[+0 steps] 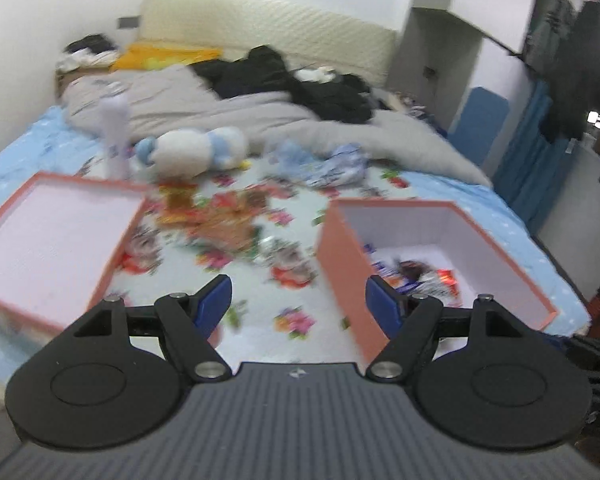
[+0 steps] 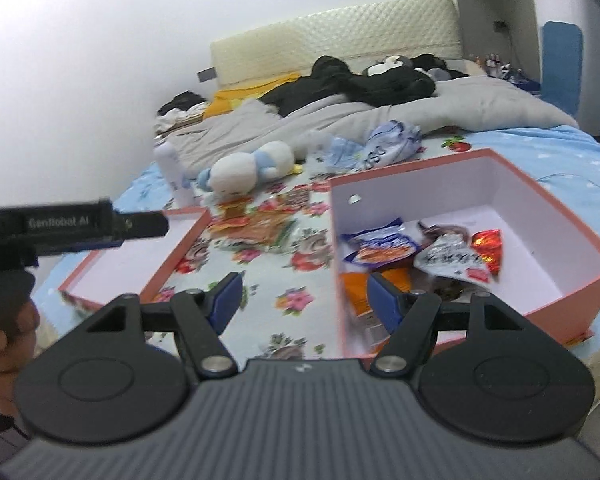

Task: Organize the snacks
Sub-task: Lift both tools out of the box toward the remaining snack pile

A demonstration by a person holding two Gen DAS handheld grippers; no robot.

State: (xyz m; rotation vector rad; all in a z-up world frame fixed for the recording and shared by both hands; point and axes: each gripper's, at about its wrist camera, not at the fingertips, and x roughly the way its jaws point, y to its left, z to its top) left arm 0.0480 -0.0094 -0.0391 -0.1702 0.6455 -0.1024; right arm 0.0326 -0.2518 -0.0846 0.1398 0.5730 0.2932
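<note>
The shallow lid (image 2: pixel 140 256) at the left is empty; the loose snack packets (image 2: pixel 256 224) lie between it and the deep box (image 2: pixel 540 200), which already holds several. Both the left gripper (image 1: pixel 298 300) and right gripper (image 2: pixel 304 300) are held wide apart, empty. One packet should be approached low and pinched at its edge.

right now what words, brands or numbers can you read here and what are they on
"GenRobot AI": white letters on the side of the black left tool, somewhat blurred, so the reading is likely rather than certain.
Dark print on the crumpled pale blue and white plastic bag behind the boxes: too blurred to read.
Print on the snack packets in the deep salmon-pink cardboard box: too blurred to read.
Loose snack packets on the floral bedsheet: blurred, nothing legible.
</note>
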